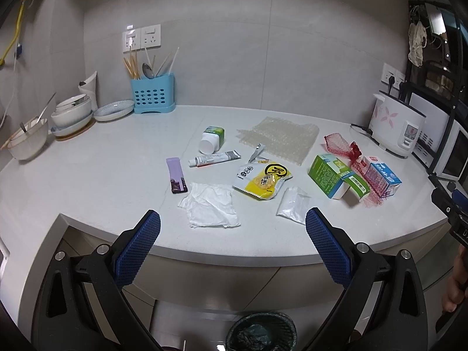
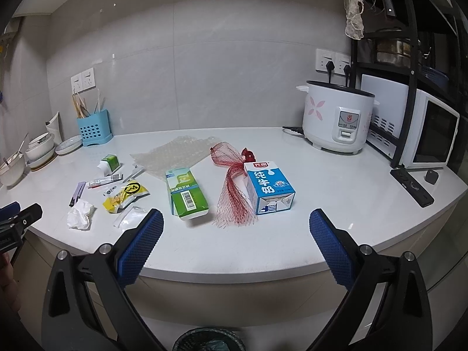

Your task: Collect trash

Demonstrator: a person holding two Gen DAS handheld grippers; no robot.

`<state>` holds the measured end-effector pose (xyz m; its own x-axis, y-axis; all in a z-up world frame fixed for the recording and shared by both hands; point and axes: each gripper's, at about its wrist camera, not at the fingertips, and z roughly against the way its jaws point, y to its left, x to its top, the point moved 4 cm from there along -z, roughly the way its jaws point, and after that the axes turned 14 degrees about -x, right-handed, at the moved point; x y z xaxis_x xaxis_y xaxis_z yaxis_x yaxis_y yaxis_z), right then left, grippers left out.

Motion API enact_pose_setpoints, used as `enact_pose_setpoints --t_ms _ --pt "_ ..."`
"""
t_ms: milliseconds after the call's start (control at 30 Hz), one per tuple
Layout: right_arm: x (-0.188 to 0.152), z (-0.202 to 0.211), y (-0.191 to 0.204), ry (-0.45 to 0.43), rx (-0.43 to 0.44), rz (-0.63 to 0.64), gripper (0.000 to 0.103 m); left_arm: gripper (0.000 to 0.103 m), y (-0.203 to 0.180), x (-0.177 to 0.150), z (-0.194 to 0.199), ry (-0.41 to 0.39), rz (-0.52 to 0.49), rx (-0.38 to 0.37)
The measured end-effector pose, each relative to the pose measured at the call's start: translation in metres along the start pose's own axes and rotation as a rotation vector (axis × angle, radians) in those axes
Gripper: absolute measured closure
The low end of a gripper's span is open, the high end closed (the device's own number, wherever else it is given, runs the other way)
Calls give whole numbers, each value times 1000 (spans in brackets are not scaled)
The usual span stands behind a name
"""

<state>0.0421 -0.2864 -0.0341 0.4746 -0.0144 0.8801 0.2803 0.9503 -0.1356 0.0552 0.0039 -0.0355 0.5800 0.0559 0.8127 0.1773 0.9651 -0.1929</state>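
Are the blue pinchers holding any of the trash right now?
No. The left gripper and right gripper are both open with nothing between their fingers. The crumpled white tissue and blue-and-white milk carton lie untouched on the white countertop.

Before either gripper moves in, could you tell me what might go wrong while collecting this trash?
1. The red mesh net drapes against the milk carton; lifting one may drag or tip the other.
2. The crumpled tissue and the small clear packet lie flat and thin, so the open jaws could slip off them.
3. The bin sits low below the counter edge, so light pieces may miss it when dropped.
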Motion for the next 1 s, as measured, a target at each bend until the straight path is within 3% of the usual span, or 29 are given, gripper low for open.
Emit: enact_pose_setpoints --t_ms 333,533,700,1000 --pt "19 -48 6 37 -18 31 8 6 21 26 -41 45 17 37" --pt "32 -98 9 94 -39 76 8 6 48 38 -83 119 51 79" --pt "34 -140 11 151 -47 114 8 6 67 24 -116 209 95 96" --pt "30 -199 0 276 -55 106 8 9 69 -8 -150 331 98 116"
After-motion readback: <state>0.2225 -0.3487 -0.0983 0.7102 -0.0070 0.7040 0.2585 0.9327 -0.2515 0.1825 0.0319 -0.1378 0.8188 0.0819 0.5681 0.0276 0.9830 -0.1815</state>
